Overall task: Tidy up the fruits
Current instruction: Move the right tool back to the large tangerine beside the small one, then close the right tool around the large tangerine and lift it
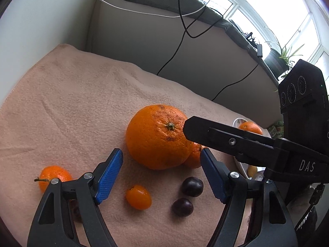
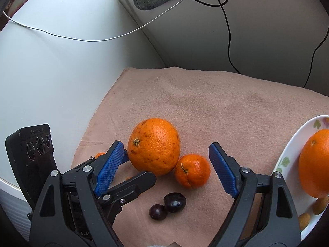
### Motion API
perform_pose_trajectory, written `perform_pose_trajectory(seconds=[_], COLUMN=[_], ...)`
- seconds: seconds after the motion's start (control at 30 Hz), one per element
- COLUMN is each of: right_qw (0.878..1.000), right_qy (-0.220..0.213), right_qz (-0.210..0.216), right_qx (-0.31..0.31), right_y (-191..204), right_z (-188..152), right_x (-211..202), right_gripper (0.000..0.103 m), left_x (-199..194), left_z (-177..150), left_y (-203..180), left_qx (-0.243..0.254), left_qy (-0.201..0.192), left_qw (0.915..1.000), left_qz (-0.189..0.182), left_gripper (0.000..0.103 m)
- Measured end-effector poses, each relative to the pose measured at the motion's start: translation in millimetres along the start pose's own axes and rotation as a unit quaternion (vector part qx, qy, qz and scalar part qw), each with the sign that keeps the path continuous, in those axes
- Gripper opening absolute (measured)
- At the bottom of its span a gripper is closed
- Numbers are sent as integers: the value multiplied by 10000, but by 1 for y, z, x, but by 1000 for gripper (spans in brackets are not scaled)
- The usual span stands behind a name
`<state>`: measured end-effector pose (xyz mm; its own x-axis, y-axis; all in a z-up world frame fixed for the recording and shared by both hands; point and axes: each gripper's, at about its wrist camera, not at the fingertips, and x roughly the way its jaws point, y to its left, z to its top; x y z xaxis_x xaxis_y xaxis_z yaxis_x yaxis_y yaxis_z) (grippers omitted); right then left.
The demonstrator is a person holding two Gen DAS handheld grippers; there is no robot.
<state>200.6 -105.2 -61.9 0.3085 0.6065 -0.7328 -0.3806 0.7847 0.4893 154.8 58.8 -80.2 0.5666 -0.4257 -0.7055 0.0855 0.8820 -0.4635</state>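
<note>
A large orange [image 1: 157, 136] [image 2: 153, 146] lies on the pink cloth [image 1: 82, 103] [image 2: 216, 107], with a small mandarin [image 2: 192, 170] touching its right side. Two dark plums [image 1: 186, 197] [image 2: 167, 204] lie in front. A kumquat [image 1: 138, 197] and a second mandarin [image 1: 53, 176] lie to the left. My left gripper [image 1: 161, 174] is open and empty, just short of the large orange. My right gripper [image 2: 167, 169] is open and empty, its fingers either side of the two oranges; it shows as a black finger in the left view [image 1: 226, 138].
A white floral plate [image 2: 287, 158] [image 1: 236, 121] at the right holds another orange [image 2: 315, 162] and small yellow fruits [image 2: 319, 205]. Grey wall and white panel stand behind the cloth. Cables [image 2: 226, 20] hang down the wall. A potted plant [image 1: 281, 55] stands by the window.
</note>
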Motion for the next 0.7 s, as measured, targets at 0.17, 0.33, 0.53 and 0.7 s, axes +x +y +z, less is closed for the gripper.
perform_pose_trajectory(seconds=[0.17, 0.33, 0.53, 0.7], right_qw=[10000, 9998, 9995, 9996], right_qy=[52, 144, 239, 208], right_qz=[64, 133, 149, 115], right_qx=[-24, -13, -103, -146], right_y=[5, 6, 8, 10], right_z=[2, 3, 3, 2], right_x=[8, 14, 23, 22], right_gripper=[86, 78, 61, 60], left_x=[2, 6, 10, 11], left_z=[1, 4, 9, 9], left_y=[2, -1, -5, -7], left_qx=[-75, -85, -22, -37], left_qy=[23, 66, 51, -7], left_qw=[10000, 9999, 10000, 10000], left_qz=[-53, -57, 6, 52], left_gripper=[71, 68, 67, 66])
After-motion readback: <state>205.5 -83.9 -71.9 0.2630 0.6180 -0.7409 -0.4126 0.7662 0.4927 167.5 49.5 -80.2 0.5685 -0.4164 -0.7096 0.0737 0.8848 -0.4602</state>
